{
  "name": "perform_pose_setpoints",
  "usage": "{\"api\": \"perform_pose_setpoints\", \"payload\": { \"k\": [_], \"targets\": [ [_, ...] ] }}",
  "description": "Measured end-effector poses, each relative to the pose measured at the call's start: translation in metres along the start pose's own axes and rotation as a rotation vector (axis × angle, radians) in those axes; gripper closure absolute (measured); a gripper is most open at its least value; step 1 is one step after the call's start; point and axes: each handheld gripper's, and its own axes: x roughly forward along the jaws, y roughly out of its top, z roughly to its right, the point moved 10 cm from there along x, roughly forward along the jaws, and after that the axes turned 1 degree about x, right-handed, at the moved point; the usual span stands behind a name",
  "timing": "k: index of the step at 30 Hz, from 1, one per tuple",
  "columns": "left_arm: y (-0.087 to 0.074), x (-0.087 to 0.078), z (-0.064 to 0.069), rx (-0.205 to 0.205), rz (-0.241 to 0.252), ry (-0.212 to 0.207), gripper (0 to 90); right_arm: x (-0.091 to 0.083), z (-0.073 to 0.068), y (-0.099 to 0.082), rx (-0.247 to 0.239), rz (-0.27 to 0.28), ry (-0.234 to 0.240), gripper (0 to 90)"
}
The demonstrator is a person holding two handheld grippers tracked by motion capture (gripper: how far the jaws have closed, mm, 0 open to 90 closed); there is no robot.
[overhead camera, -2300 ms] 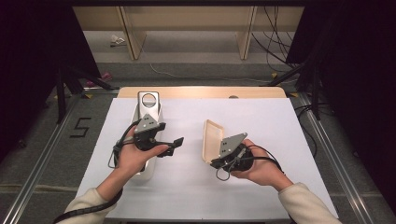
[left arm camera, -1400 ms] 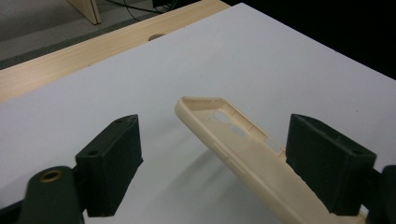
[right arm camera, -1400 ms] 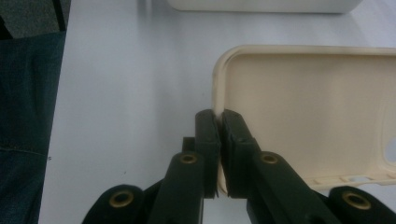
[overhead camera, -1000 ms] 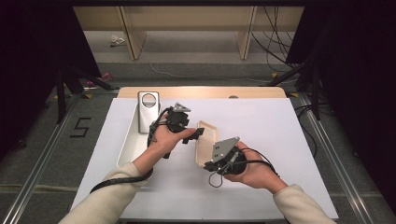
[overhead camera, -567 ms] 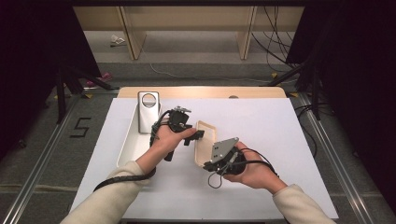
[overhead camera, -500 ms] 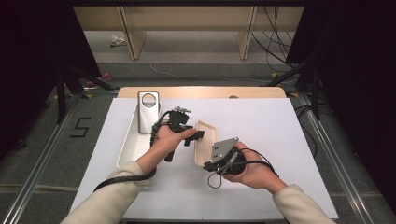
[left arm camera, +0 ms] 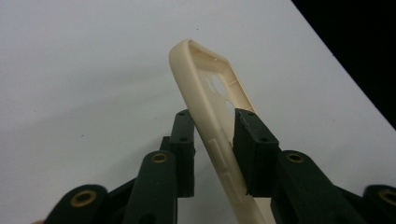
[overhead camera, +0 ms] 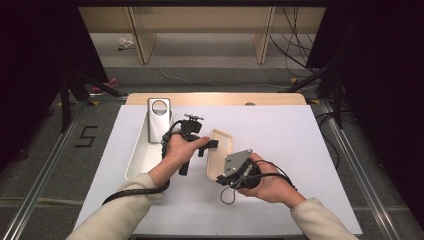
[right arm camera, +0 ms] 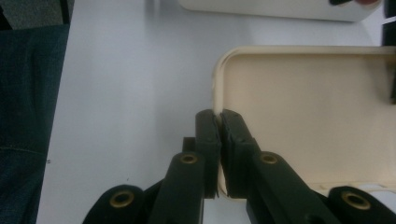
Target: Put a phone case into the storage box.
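**Phone case held at both ends by the two tongs**

The phone case (overhead camera: 220, 155), cream-coloured and hollow, hangs over the middle of the counter (overhead camera: 300, 150), its long axis running from the far side of the counter toward the person. In the high view its open inside faces up and somewhat to the right. In the left gripper view it stands tilted on edge, camera cut-outs in its back wall and side-button bumps on the rim between the jaws.

The counter is white and carries a long white tray (overhead camera: 142, 157) at the left. A silver phone (overhead camera: 159, 119) with a round camera ring lies at the tray's far end, well apart from the case.

The left tongs (overhead camera: 207, 146) reach in from the left at the case's far half. Their jaws have just been closing, and the case's side wall stands between them, one pad against its inside.

The right tongs (right arm camera: 218, 119) are clamped narrowly on the rim at the near corner of the case.
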Motion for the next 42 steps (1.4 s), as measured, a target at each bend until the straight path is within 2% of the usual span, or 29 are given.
{"api": "perform_pose_setpoints", "payload": {
  "k": [4, 8, 11, 12, 13, 15, 18, 19, 23, 28, 33, 42],
  "targets": [
    [0.005, -0.005, 0.011, -0.02, 0.045, -0.033, 75.7, 0.004, -0.001, -0.002, -0.01, -0.018, 0.0, 87.1],
    [0.008, -0.01, 0.027, 0.007, 0.085, -0.058, 80.5, 0.009, -0.002, -0.005, -0.016, -0.044, -0.006, 87.5],
    [0.011, -0.014, 0.036, 0.055, 0.128, -0.059, 81.2, 0.011, 0.0, -0.008, -0.011, -0.056, -0.022, 86.6],
    [0.012, -0.016, 0.037, 0.093, 0.142, -0.035, 81.3, 0.011, 0.003, -0.008, -0.008, -0.051, -0.038, 84.3],
    [0.013, -0.018, 0.036, 0.132, 0.159, -0.008, 81.3, 0.01, 0.004, -0.009, 0.003, -0.047, -0.043, 79.9],
    [0.014, -0.02, 0.034, 0.148, 0.193, -0.005, 81.3, 0.008, 0.011, -0.009, 0.022, -0.022, -0.082, 68.1],
    [0.016, -0.026, 0.029, 0.199, 0.251, 0.017, 81.2, 0.006, 0.018, -0.009, 0.06, 0.007, -0.12, 55.0],
    [0.015, -0.027, 0.028, 0.199, 0.261, 0.016, 81.2, 0.005, 0.021, -0.009, 0.079, 0.016, -0.141, 50.7],
    [0.013, -0.037, 0.022, 0.21, 0.317, 0.01, 81.1, 0.0, 0.027, -0.01, 0.15, 0.047, -0.157, 37.4],
    [0.008, -0.051, 0.013, 0.222, 0.364, -0.001, 81.1, -0.006, 0.033, -0.013, 0.231, 0.091, -0.159, 29.1],
    [0.002, -0.062, 0.003, 0.209, 0.401, -0.002, 81.1, -0.013, 0.04, -0.019, 0.292, 0.13, -0.187, 23.4],
    [-0.006, -0.076, -0.003, 0.236, 0.448, -0.01, 81.1, -0.023, 0.052, -0.027, 0.357, 0.182, -0.23, 18.3]
  ]
}}
